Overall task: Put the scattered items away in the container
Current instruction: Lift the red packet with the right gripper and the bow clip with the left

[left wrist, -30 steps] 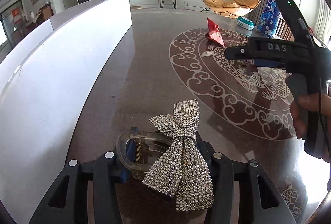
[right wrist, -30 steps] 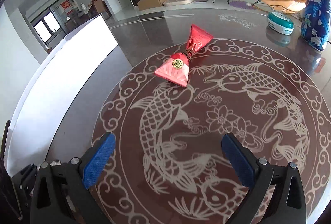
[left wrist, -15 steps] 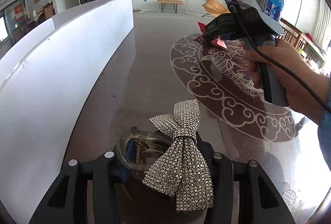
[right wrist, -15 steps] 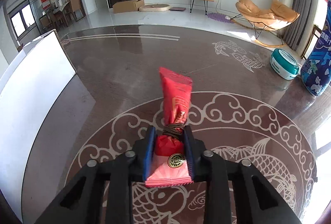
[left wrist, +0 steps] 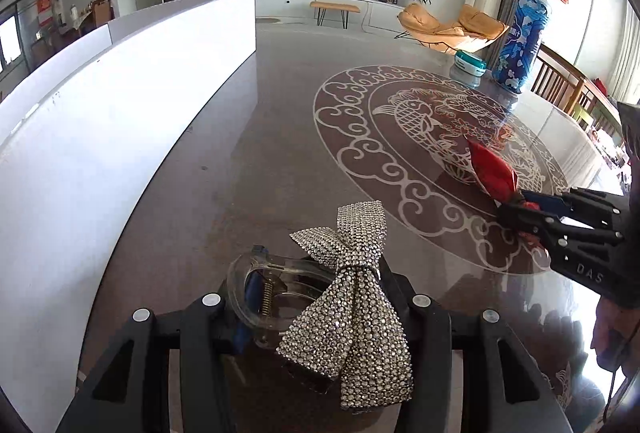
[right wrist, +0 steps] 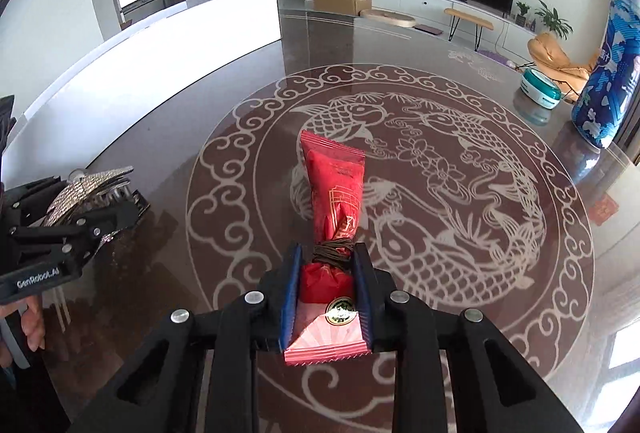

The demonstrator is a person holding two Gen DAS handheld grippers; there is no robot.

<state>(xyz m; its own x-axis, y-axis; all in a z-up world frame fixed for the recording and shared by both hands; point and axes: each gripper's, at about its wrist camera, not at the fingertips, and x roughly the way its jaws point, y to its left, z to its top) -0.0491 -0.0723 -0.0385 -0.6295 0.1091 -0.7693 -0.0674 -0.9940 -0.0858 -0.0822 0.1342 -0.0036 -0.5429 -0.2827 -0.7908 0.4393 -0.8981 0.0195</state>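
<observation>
My left gripper (left wrist: 316, 293) is shut on a rhinestone bow hair clip (left wrist: 352, 297) with a clear plastic claw, held above the dark table. It also shows at the left of the right wrist view (right wrist: 86, 193). My right gripper (right wrist: 326, 273) is shut on a red candy packet (right wrist: 334, 193) tied with brown cord, lifted off the table. In the left wrist view the right gripper (left wrist: 520, 211) and packet (left wrist: 490, 171) are at the right. The white container (left wrist: 100, 137) stands along the table's left side.
The table (right wrist: 460, 213) has a round koi pattern. A teal and white round box (right wrist: 540, 89) and a tall blue patterned bottle (right wrist: 608, 85) stand at the far right. Wooden chairs (left wrist: 568, 89) are beyond the right edge.
The right gripper closed on the red packet, lifted it, and swung back toward the left gripper. The left gripper kept hold of the bow clip and barely moved.
</observation>
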